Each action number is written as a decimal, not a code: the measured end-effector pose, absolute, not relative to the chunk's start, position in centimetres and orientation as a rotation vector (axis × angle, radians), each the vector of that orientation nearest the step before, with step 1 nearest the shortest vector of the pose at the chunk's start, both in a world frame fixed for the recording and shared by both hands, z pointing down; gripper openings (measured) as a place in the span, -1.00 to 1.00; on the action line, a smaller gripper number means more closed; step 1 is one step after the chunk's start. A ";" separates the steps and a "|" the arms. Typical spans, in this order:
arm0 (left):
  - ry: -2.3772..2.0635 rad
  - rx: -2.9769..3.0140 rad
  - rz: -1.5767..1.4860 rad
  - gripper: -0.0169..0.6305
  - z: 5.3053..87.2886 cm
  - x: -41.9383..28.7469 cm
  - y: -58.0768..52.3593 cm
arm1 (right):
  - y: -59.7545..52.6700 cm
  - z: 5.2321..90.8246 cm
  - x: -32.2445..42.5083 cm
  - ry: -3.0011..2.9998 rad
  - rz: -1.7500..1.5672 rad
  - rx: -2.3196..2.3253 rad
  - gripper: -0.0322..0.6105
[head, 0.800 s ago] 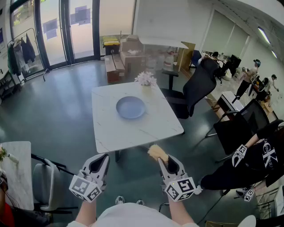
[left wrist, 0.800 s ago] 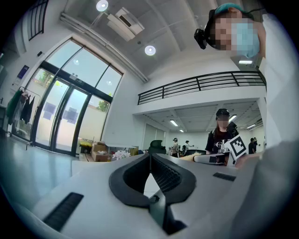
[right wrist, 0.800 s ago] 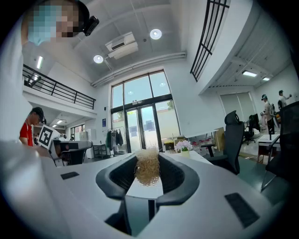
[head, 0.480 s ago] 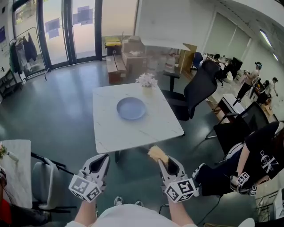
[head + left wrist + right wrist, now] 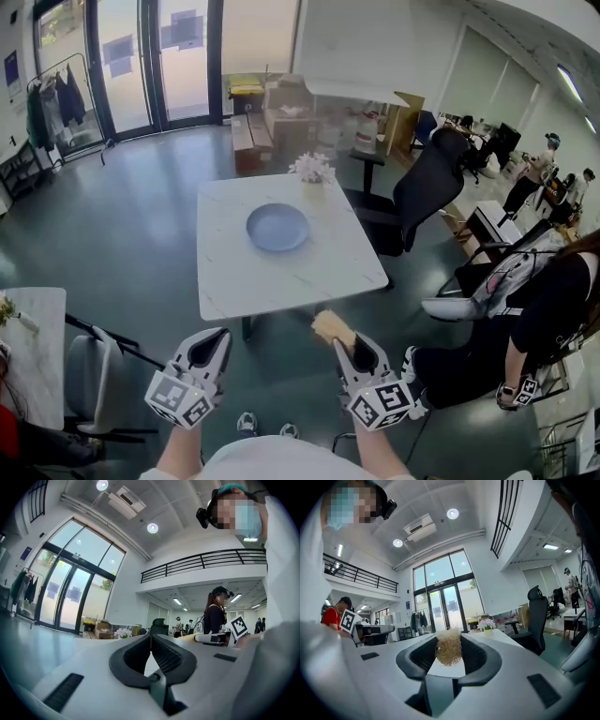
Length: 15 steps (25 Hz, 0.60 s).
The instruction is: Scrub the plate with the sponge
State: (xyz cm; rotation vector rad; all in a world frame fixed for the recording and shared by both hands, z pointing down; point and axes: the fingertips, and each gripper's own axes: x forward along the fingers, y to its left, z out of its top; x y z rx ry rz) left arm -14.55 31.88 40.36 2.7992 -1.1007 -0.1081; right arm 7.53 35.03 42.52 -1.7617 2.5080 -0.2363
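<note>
A: Seeing a white table (image 5: 281, 277) up ahead, with a blue plate (image 5: 277, 227) lying mid-top?

B: Yep. Also spotting left gripper (image 5: 214, 335) down low, jaws pinched together on nothing; right gripper (image 5: 343, 339) beside it, clamped on the straw-coloured sponge (image 5: 332, 325), well short of the plate.

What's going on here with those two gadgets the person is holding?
A person is holding a handheld gripper in each hand and facing a white table a little way ahead. The right gripper is clamped on a yellowish sponge. The left gripper is shut and empty. A blue plate lies on the table near a small pot of flowers. Nothing touches the plate, so scrubbing has not begun.
</note>
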 end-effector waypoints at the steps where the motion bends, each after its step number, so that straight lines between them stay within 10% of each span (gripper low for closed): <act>1: -1.109 2.793 -0.106 -0.83 40.7 -14.4 32.1 | 35.1 42.8 7.8 2.515 -0.246 -1.758 -0.45; 15: -1.176 2.686 -0.078 -0.83 44.0 -13.0 32.2 | 33.7 45.4 9.6 2.555 -0.346 -1.683 -0.45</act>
